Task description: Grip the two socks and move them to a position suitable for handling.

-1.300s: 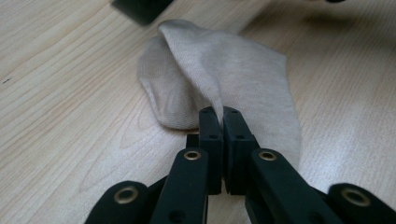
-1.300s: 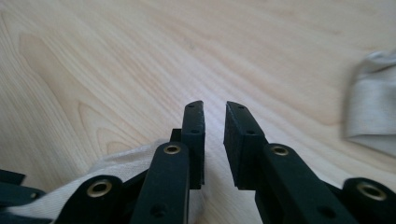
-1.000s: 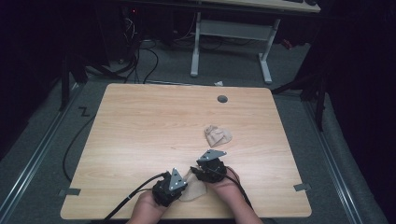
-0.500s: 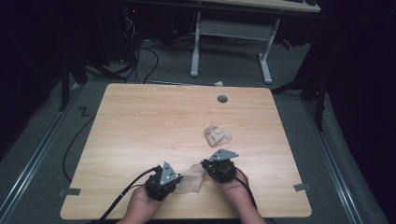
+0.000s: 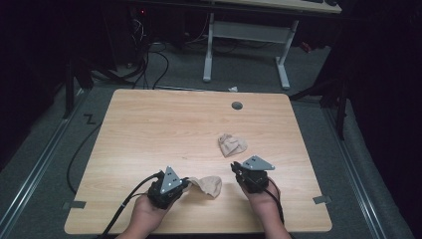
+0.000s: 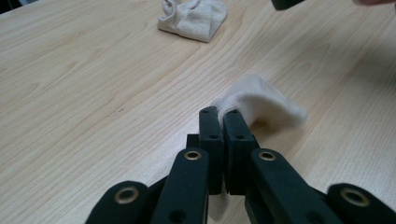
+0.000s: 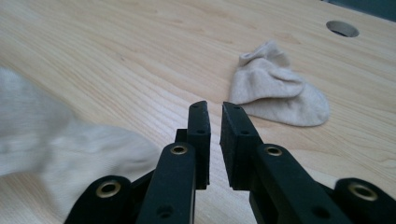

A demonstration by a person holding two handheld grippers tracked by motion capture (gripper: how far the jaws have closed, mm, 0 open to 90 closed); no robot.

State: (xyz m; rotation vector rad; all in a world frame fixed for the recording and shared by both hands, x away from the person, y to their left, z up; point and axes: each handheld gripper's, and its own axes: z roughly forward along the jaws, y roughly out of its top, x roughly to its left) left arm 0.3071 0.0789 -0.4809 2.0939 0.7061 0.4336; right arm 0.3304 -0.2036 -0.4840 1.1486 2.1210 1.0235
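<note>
My left gripper (image 5: 186, 186) (image 6: 219, 112) is shut on one end of a beige sock (image 5: 206, 184) (image 6: 261, 100) near the table's front edge; the sock's free end trails to the right just above the wood. My right gripper (image 5: 235, 169) (image 7: 214, 106) stands to the right of that sock, apart from it. Its jaws have been closing and have just eased apart a little; a narrow gap remains with nothing in it. The held sock (image 7: 56, 140) blurs past the left of the right gripper view. A second beige sock (image 5: 231, 144) (image 7: 275, 91) (image 6: 194, 16) lies bunched farther back.
The wooden table (image 5: 149, 129) has a round cable hole (image 5: 237, 105) (image 7: 342, 28) near its far edge. Cables trail from both grippers off the front edge. Another desk's white legs (image 5: 209, 50) stand on the floor beyond.
Both grippers were together at the near sock; the right one has let go and moved right. The left hand has lifted slightly with the sock.
</note>
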